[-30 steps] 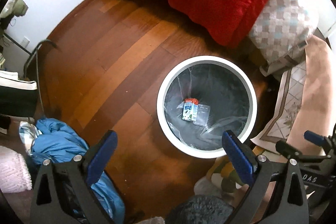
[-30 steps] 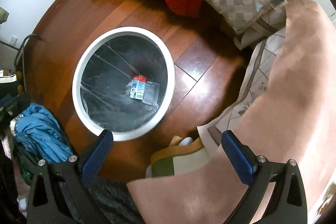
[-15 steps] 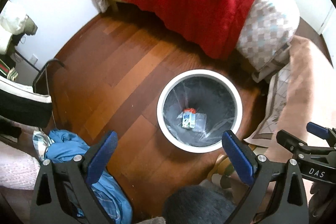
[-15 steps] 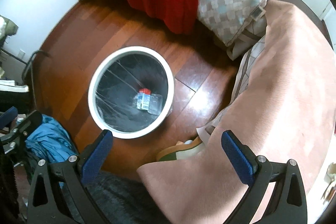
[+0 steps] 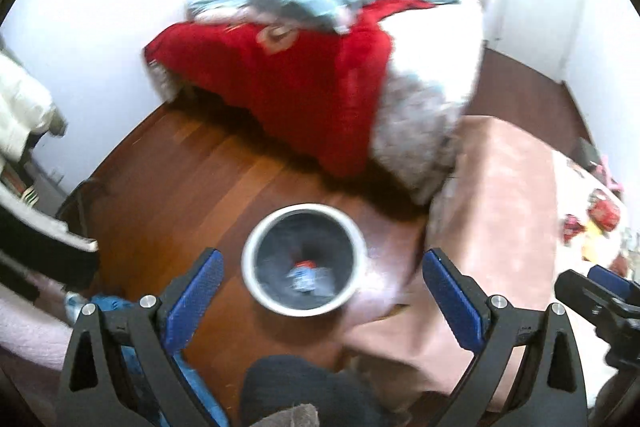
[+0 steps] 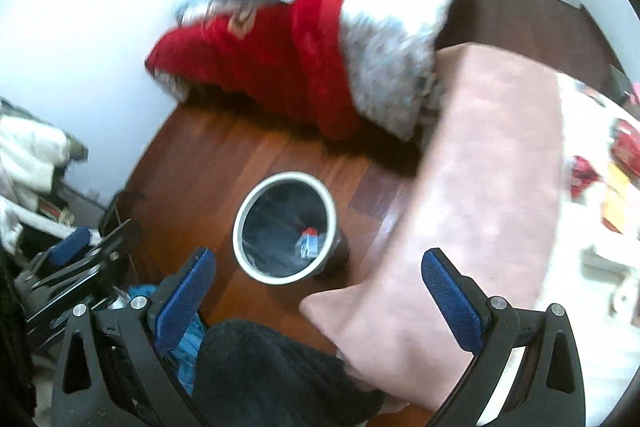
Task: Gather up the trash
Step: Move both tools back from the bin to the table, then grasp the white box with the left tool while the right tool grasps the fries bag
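Observation:
A round white-rimmed trash bin (image 5: 256, 247) with a clear liner stands on the wooden floor, far below both grippers; it also shows in the right wrist view (image 6: 240, 227). A small carton with a red cap (image 5: 305, 273) and a clear plastic piece lie at its bottom, also seen in the right wrist view (image 6: 309, 241). My left gripper (image 5: 322, 297) is open and empty. My right gripper (image 6: 316, 293) is open and empty. Red and yellow wrappers (image 6: 616, 179) lie on the surface at the right, blurred.
A bed with a red blanket (image 5: 288, 83) and blue-grey covers stands behind the bin. A pink cloth (image 6: 480, 187) covers a raised surface to the right. Blue clothing (image 6: 184, 339) lies on the floor at the left. Both views are motion-blurred.
Both grippers have risen well above the bin and tilted up, so the bin looks smaller and the bed top and right-hand surface have come into view. Both stay open.

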Demonstrator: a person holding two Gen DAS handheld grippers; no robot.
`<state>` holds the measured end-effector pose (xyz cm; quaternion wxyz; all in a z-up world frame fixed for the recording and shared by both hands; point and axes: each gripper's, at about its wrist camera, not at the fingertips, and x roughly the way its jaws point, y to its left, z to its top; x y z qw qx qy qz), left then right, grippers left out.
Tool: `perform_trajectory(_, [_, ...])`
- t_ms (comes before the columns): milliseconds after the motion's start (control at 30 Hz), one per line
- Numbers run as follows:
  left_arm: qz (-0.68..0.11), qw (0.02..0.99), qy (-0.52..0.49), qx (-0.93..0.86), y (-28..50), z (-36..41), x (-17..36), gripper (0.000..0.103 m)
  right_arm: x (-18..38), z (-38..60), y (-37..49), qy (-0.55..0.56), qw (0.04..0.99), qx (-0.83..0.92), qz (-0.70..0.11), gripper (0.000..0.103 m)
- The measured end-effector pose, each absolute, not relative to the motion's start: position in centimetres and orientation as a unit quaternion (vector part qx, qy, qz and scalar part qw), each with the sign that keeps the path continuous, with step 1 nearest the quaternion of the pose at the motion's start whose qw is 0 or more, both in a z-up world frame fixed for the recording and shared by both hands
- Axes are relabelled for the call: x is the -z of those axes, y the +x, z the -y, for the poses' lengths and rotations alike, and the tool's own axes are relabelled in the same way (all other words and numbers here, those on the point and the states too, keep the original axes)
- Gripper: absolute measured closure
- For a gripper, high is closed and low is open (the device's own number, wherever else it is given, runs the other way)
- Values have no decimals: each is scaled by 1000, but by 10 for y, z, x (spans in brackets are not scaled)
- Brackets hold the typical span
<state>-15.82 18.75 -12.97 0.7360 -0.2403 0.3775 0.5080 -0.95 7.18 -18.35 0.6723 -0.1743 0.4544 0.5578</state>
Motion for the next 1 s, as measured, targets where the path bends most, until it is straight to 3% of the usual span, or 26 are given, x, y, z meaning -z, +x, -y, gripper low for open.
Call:
perform_trajectory(233, [-431, 793, -195, -384, -1, -128, 166, 2, 176, 44, 121, -119, 741, -448, -486, 0])
perform_trajectory(433, [-501, 824, -85, -250, 149, -63, 213, 2, 218, 154, 256, -113, 783, -301, -532, 0])
perform_trajectory(633, [-582, 806, 40, -100, 245, -15, 247, 2, 259, 217, 351, -88, 773, -241, -580, 0])
perform_trajectory(733, [-598, 794, 103, -39, 268, 5, 263, 14, 273, 226, 382, -90, 771, -231, -586, 0])
perform_trajectory(800, [-615, 780, 115, -19, 278, 13, 276, 53, 284, 223, 397, -102, 769, -230, -587, 0])
perform_trajectory(900, [-624, 775, 94, -31, 282, 11, 280, 58, 296, 217, 411, -110, 764, -233, -592, 4])
perform_trajectory(1000, [-643, 759, 5, -100, 277, -7, 279, 61, 308, 209, 416, -120, 758, -237, -596, 8])
